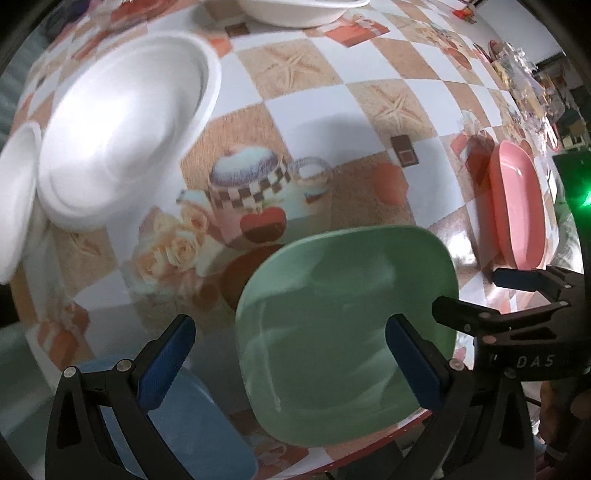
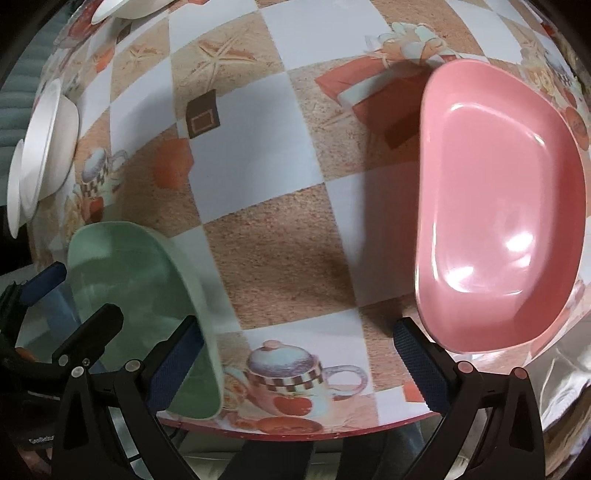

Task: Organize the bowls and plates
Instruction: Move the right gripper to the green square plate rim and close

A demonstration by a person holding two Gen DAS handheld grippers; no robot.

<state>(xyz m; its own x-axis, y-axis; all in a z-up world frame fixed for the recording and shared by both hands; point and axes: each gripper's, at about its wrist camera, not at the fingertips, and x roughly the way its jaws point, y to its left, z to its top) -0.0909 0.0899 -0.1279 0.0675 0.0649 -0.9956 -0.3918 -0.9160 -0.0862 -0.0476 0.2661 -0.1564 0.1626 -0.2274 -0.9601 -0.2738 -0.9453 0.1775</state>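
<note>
Closest to my left lens is the green plate [image 1: 343, 328], a rounded square lying flat at the near edge of the worktop [image 1: 317, 107]. My left hand-held gripper [image 1: 290, 354] hangs over it with its two blue-padded fingers [image 1: 166, 365] spread wide, one over the plate's near right part and the other off to its left, and I see nothing between them. Just left of the green plate, partly under that left finger, lies a blue plate [image 1: 192, 428], reaching past the worktop's edge toward me.

Further back on the left I see a white bowl [image 1: 122, 129], somewhat blurred, with a second white dish [image 1: 16, 206] touching or overlapping its left rim; I cannot tell which lies on top. Another white bowl [image 1: 295, 11] sits at the far edge, cut off by the frame.

From the right wrist view, my right hand-held gripper [image 2: 295, 369] is also spread apart and empty, hovering above bare patterned cloth near the printed teapot [image 2: 291, 376]. The pink plate [image 2: 498, 206] lies just beside its right finger, near the worktop's right edge. The green plate shows at lower left here, with the other gripper's black finger in front of it. The two coloured plates lie well apart, with open cloth between them.
</note>
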